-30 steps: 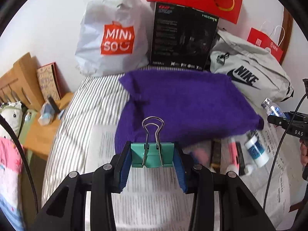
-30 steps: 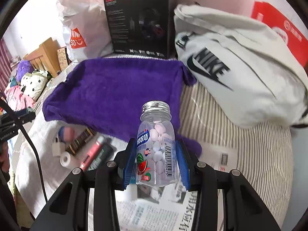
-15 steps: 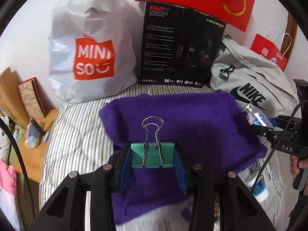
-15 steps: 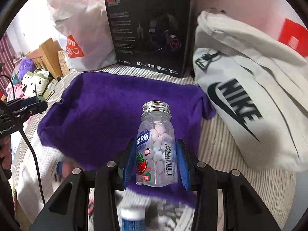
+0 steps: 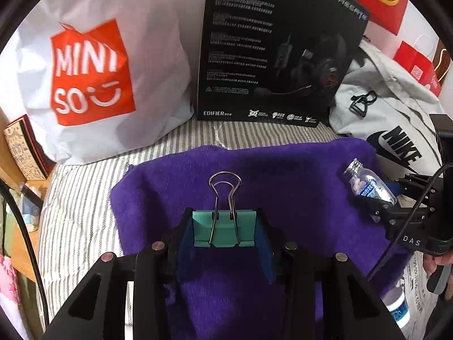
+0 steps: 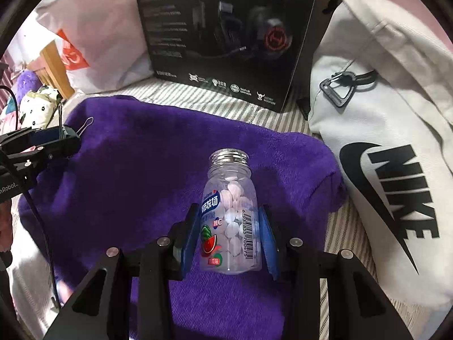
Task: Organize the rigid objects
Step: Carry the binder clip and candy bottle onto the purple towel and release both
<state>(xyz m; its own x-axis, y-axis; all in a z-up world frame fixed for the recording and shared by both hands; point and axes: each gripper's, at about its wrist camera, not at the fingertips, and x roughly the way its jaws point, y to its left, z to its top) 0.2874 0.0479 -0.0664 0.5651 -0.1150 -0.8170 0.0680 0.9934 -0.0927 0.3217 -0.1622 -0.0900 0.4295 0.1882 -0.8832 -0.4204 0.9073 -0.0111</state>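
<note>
At far left of the left wrist view, a white MINISO bag (image 5: 90, 79) leans against the wall on the striped bed (image 5: 73, 198). Beside it to the right stands a black headset box (image 5: 271, 51), and right of that lies a pale Nike bag (image 5: 396, 130). Spread across the bed in front of these is a purple towel (image 5: 283, 175).

Left hand-held gripper (image 5: 225, 231): its blue pads are pressed against both sides of a teal binder clip (image 5: 223, 228), wire handles pointing forward, held over the towel's middle. Whether the clip touches the towel cannot be told.

Right hand-held gripper (image 6: 229, 235): its pads pinch a clear candy bottle (image 6: 230, 218) by the lower body, metal cap pointing forward, pale tablets visible inside. The bottle is over the right part of the towel, near the Nike bag. In the left wrist view the same bottle (image 5: 368, 184) appears tilted at the towel's right edge.

At lower right of the left wrist view, a small white-capped jar (image 5: 397, 308) rests on newspaper (image 5: 416, 289) just beyond the towel.
</note>
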